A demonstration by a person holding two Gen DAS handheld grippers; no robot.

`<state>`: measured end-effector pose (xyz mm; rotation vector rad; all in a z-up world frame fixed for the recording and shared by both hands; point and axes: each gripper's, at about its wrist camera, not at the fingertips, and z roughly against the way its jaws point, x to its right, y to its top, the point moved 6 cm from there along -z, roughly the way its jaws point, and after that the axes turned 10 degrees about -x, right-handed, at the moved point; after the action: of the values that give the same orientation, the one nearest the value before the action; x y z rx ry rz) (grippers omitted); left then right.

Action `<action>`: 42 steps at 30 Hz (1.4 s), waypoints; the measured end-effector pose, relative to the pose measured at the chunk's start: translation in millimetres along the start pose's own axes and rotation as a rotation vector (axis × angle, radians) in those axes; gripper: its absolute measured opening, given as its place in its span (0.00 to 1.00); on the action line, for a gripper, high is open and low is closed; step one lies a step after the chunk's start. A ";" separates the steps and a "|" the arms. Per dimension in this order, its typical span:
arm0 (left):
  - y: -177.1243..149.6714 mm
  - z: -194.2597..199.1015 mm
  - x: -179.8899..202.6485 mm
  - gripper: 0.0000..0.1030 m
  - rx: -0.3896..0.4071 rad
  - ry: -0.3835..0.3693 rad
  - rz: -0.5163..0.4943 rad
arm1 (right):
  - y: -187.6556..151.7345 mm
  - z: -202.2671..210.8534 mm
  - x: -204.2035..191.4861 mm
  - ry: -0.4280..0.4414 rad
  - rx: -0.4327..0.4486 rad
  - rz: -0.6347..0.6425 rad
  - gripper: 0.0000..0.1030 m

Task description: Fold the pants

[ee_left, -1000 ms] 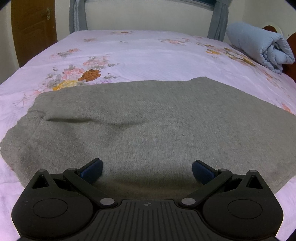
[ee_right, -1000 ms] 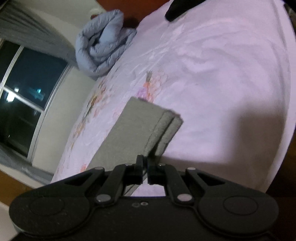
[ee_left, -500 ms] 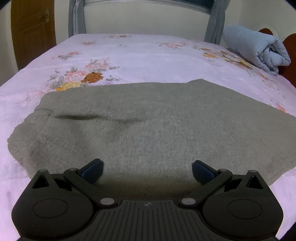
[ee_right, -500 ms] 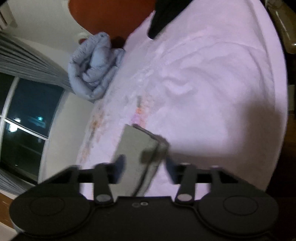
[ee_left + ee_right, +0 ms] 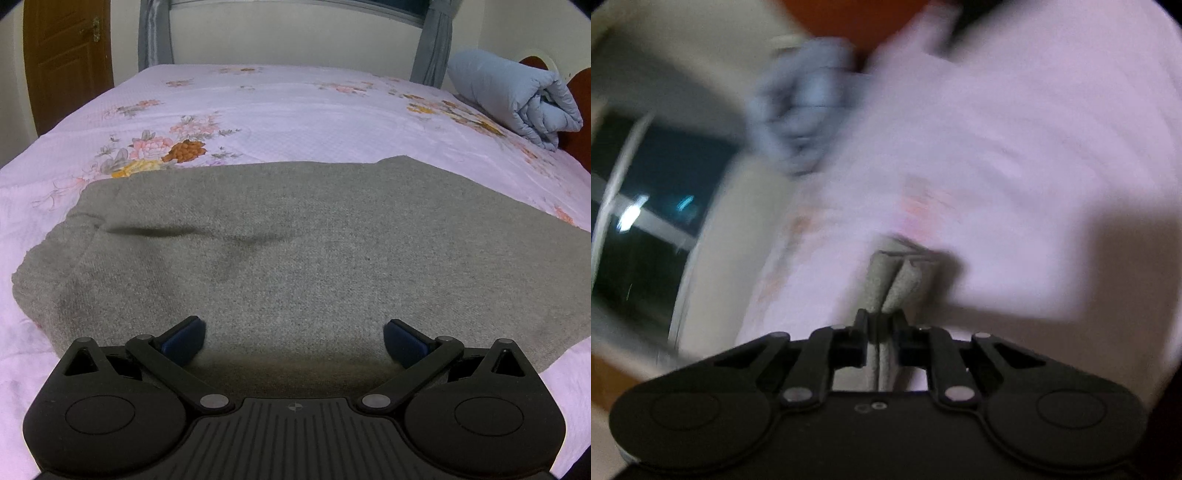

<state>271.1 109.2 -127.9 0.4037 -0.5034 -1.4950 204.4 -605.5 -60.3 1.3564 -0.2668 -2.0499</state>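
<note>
Grey knit pants (image 5: 295, 251) lie spread flat across the pink flowered bed (image 5: 280, 110), with a shallow crease on their left part. My left gripper (image 5: 294, 341) is open, its blue pads wide apart, low over the near edge of the pants and holding nothing. In the blurred right wrist view my right gripper (image 5: 881, 326) is shut on the end of the grey pants (image 5: 899, 280), whose doubled layers stick out between the fingers above the pink sheet (image 5: 1015, 166).
A rolled pale blue quilt (image 5: 517, 96) lies at the far right by the red-brown headboard; it also shows in the right wrist view (image 5: 798, 107). A brown door (image 5: 66, 62) is at far left. A dark window (image 5: 639, 206) is beyond the bed.
My right gripper opened half a second ago and is now shut again on the pants end, and its view is swinging. My left gripper stayed open and drew back slightly.
</note>
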 end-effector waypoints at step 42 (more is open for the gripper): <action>-25.9 -17.8 321.1 1.00 0.029 0.034 -0.069 | -4.9 -28.1 91.2 -0.019 -0.157 -0.154 0.14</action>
<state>261.7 -213.2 -135.2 0.4730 -0.4892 -1.5463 204.5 -653.3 -143.1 1.2957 -0.0088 -2.1609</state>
